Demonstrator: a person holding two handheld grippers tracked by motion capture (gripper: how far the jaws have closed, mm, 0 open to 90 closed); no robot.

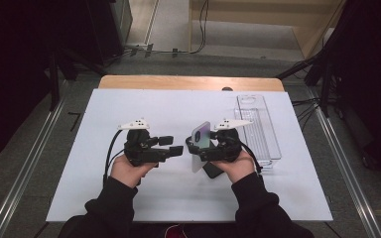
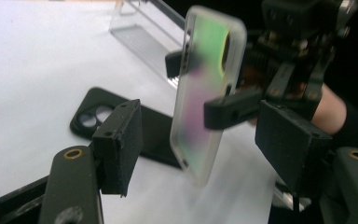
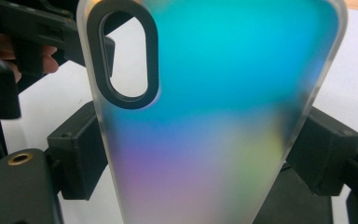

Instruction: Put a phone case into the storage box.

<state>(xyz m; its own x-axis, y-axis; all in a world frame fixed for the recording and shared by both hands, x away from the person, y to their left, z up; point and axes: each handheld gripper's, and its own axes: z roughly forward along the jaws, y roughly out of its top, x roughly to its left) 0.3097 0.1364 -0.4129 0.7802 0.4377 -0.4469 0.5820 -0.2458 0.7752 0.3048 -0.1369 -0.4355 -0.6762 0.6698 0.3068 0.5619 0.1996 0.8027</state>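
Phone case (image 3: 214, 116) cut off at bottom edge in right gripper view. Black phone (image 2: 121, 126) on worktop partly hidden behind case and left jaw.

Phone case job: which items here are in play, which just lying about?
In play:
- iridescent phone case, clamped in right gripper
- left gripper, open, close by
- black phone, flat on the table

Lying about:
- clear plastic tray

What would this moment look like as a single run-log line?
right claw: grips iridescent phone case upright | left claw: open, empty | black phone: flat on table
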